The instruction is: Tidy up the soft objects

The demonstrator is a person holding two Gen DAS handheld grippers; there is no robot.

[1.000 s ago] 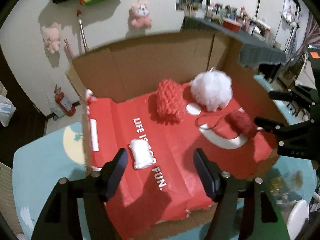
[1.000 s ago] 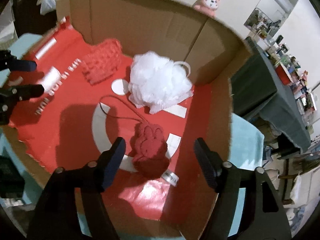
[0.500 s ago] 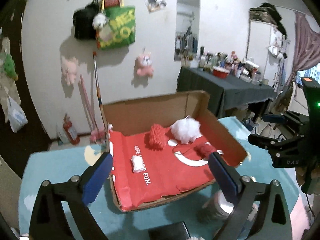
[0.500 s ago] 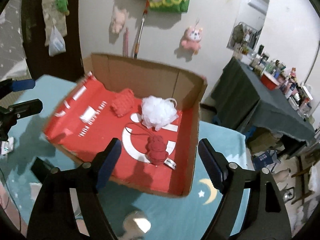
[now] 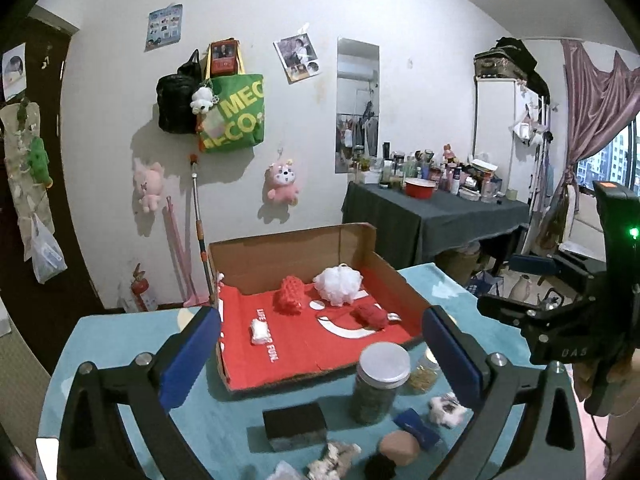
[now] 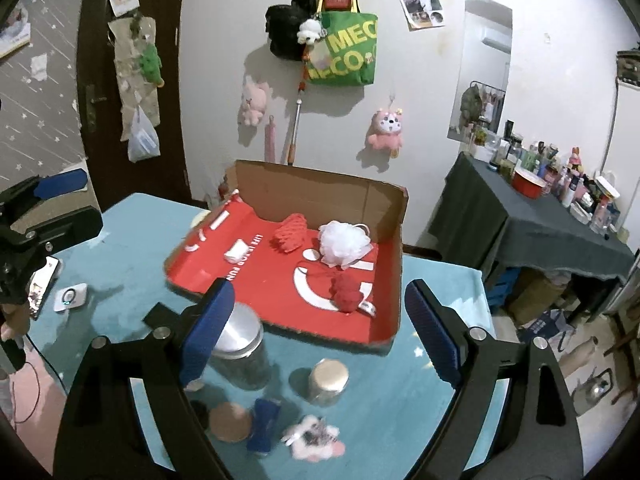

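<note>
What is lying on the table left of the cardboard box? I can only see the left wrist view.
Observer: A small white gadget lies flat on the teal table, well apart from the cardboard box.
Operator: And is the right claw holding anything?
Observer: No. It is open and empty, and its blue pads are spread wide.

Red box lining (image 5: pixel 320 344) with white lettering, white mesh pouf (image 5: pixel 338 282), red knitted piece (image 5: pixel 289 295), teal tablecloth (image 5: pixel 120 344)
</note>
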